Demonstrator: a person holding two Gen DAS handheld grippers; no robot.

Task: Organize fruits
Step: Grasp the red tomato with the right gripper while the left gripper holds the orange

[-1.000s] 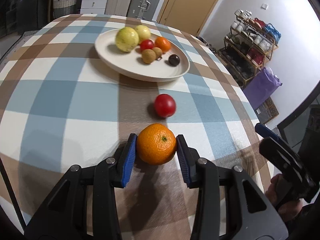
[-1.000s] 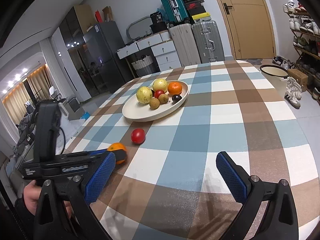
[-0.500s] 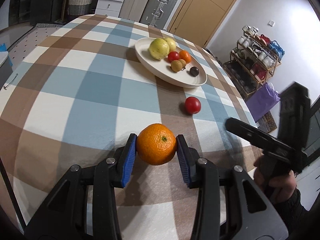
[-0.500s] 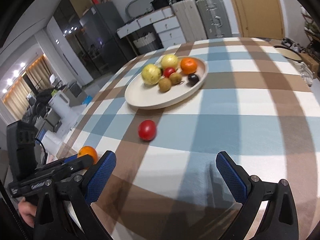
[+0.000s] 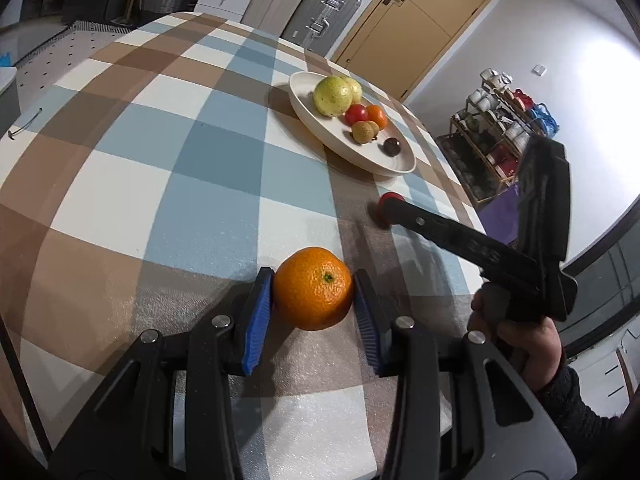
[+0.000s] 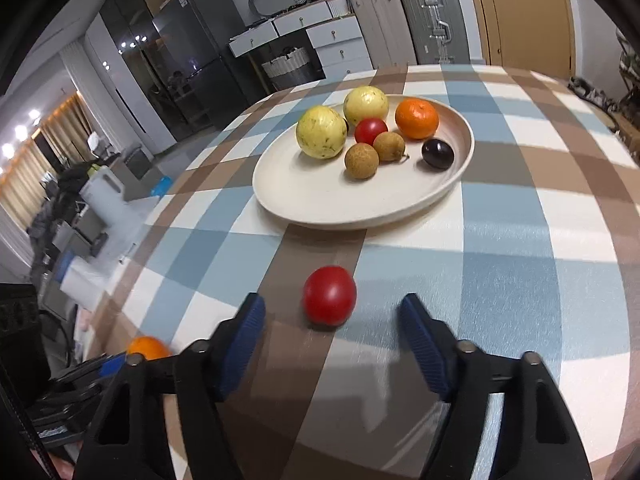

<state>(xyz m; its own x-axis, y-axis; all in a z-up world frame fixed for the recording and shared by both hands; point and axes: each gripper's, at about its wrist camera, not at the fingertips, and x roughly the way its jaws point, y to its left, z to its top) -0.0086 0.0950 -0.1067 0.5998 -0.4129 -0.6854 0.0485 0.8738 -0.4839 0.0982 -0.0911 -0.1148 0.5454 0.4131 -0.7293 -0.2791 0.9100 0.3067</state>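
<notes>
Left gripper (image 5: 314,300) jaws clenched on orange (image 5: 313,288), low over counter (image 5: 192,208): round skin may slip. Right gripper (image 6: 334,340) jaws closing, red fruit (image 6: 329,295) between, untouched: uneven contact may roll it. Plate (image 6: 304,196) beyond.

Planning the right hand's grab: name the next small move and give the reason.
Probably finish closing the right gripper on the red tomato: the jaws are closing with it between them, pads not yet touching. It sits on the tablecloth, outside the plate.
</notes>
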